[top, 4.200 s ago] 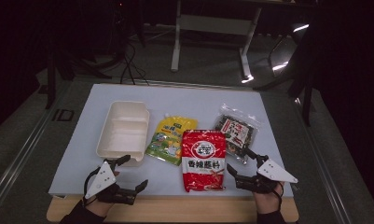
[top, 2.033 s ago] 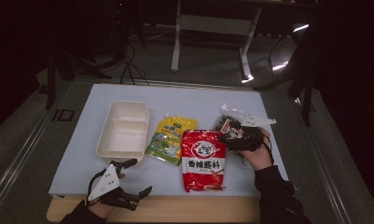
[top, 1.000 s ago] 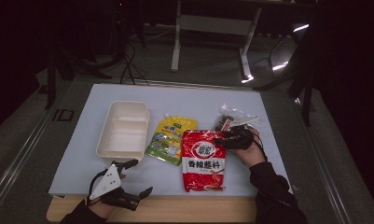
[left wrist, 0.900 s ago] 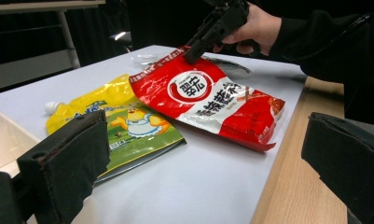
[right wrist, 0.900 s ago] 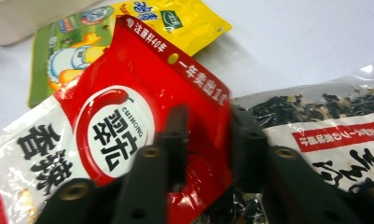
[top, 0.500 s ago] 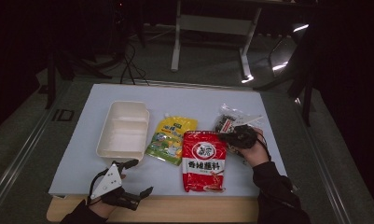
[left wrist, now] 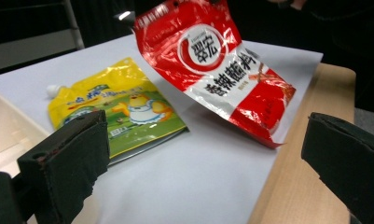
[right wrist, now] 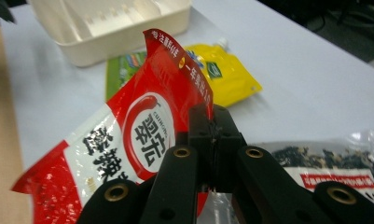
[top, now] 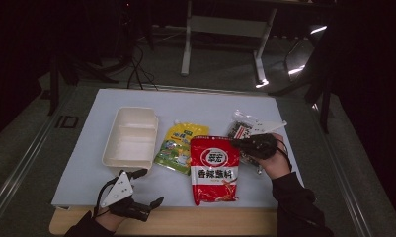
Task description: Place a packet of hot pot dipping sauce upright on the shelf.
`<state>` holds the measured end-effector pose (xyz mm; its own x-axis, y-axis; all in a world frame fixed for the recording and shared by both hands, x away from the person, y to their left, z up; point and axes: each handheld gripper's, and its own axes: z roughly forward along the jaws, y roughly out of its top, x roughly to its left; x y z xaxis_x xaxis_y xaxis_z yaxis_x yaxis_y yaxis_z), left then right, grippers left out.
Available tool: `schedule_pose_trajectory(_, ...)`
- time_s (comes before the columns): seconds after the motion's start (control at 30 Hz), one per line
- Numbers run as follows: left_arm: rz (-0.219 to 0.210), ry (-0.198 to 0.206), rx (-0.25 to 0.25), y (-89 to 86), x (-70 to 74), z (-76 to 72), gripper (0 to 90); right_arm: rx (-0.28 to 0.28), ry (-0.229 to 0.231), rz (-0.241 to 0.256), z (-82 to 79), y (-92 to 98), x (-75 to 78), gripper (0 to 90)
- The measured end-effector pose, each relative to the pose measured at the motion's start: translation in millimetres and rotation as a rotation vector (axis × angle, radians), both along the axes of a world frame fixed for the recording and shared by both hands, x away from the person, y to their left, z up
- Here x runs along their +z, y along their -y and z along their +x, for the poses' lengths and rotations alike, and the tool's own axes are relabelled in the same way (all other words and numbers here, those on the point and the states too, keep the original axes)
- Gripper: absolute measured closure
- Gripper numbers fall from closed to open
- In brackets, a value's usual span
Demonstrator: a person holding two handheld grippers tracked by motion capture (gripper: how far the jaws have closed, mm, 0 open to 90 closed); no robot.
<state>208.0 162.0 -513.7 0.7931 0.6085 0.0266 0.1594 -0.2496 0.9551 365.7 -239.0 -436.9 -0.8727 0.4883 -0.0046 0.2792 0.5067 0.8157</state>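
**Right gripper takes the red pouch by its top edge**

Reaching in from the table's near right corner, where it rested a few seconds ago, the right gripper (top: 241, 143) now sits at the upper right corner of the red pouch (top: 214, 168), jaws pressed together on that edge. The left gripper (top: 145, 190) has barely shifted; it rests at the near edge of the table (top: 87, 168) with its jaws spread wide and nothing between them.

The red pouch lies mid-table, just beside the yellow-green spout pouch (top: 178, 147) on its left and the clear bag of dark contents (top: 241, 129) on its right. A white tray (top: 131, 138) stands farther left.

The pouch looks like thin, glossy film: probably light, limp and rather slippery. Judging by the way it bends, it will sag and swing from a corner hold, so the flat sealed strip along the top is the sensible place to pinch, where the film is doubled and no contents bulge. A second hold on the opposite edge would likely steady it.

From above, the pouch seems to lie flat. The left gripper view tells otherwise: the pouch (left wrist: 212, 60) is tilted up off the table at its far end, with its near bottom corner low. The right gripper view shows the pinch itself, closed jaws on the pouch's (right wrist: 142, 135) top edge, and the edge curling upward.
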Motion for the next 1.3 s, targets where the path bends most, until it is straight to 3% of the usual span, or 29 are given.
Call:
schedule_pose_trajectory(0.2,-0.036,-0.063,-0.029,5.0,5.7,1.1,1.8,0.032,0.036,0.013,-15.6,-0.7,13.1,89.4)
schedule_pose_trajectory(0.5,-0.045,-0.086,-0.05,13.9,18.0,1.4,1.9,0.082,0.08,0.013,-35.8,-3.6,29.5,89.4)
schedule_pose_trajectory(0.77,-0.012,-0.047,-0.047,21.4,27.0,2.3,1.9,0.123,0.121,0.016,-51.6,-8.6,39.9,89.5)
schedule_pose_trajectory(1.3,0.0,-0.062,-0.05,40.3,35.5,23.8,3.4,0.212,0.149,0.048,-77.6,-14.0,54.6,89.5)
